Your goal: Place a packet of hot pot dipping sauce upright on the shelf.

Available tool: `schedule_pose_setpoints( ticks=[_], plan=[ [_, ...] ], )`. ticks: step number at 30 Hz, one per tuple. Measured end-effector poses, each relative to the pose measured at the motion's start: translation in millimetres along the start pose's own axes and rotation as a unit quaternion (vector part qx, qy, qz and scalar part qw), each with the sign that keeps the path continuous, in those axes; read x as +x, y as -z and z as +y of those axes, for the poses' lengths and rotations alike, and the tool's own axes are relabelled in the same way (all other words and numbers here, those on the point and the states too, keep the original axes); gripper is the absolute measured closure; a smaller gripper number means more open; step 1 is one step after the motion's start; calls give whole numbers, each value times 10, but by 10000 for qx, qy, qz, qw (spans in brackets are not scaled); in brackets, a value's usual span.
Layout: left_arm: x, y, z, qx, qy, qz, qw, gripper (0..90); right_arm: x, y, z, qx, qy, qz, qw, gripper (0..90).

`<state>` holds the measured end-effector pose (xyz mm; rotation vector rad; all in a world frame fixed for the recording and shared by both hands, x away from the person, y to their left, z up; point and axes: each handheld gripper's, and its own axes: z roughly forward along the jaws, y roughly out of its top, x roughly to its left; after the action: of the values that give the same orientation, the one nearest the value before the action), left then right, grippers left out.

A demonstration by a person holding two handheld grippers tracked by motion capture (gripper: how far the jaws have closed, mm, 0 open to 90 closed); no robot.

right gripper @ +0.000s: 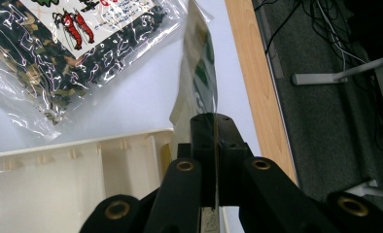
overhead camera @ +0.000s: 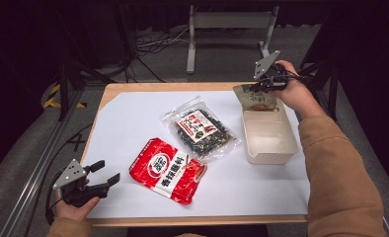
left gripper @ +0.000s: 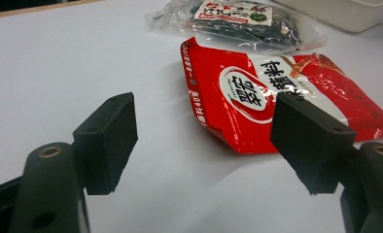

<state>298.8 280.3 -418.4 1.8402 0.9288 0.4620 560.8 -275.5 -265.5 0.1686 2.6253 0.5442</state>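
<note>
Currently right gripper (overhead camera: 267, 83) is pinching the green packet (overhead camera: 255, 98) by its top edge, jaws pressed together on it, packet hanging just over the bin's (overhead camera: 269, 143) far end. Looks like packing step one: packet not yet in. Left gripper (overhead camera: 102, 174) is spread and idle; red pouch (overhead camera: 167, 169) lies just ahead of it, seaweed bag (overhead camera: 201, 127) beyond. Both left to pack.

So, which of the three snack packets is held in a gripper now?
The beige-green packet, pinched by the right gripper over the cream box. The red packet and clear seaweed packet lie flat, untouched.
</note>
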Motion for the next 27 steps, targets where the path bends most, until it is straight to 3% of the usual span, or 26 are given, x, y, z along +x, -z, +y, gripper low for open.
schedule_pose_setpoints(
  ticks=[4,6,15,21,24,27],
  plan=[
    [-6,-9,5,-6,-18,-6,10000,259,24,-59,-33,125,-21,24,9999,887],
    [-5,-11,7,0,-18,-7,10000,259,10,-46,-73,10,-137,1,9999,891],
    [-6,-33,21,-1,-64,-30,10000,258,4,20,-266,156,-603,-203,9979,846],
    [-12,-66,41,4,-63,-72,10000,258,19,73,-314,75,-916,-522,9944,662],
    [-9,-84,52,10,-108,-97,9999,258,33,117,-320,-156,-1292,-746,9887,497],
    [-7,-103,66,11,-128,-124,9998,258,46,173,-332,-380,-1412,-830,9858,445]
  ],
)
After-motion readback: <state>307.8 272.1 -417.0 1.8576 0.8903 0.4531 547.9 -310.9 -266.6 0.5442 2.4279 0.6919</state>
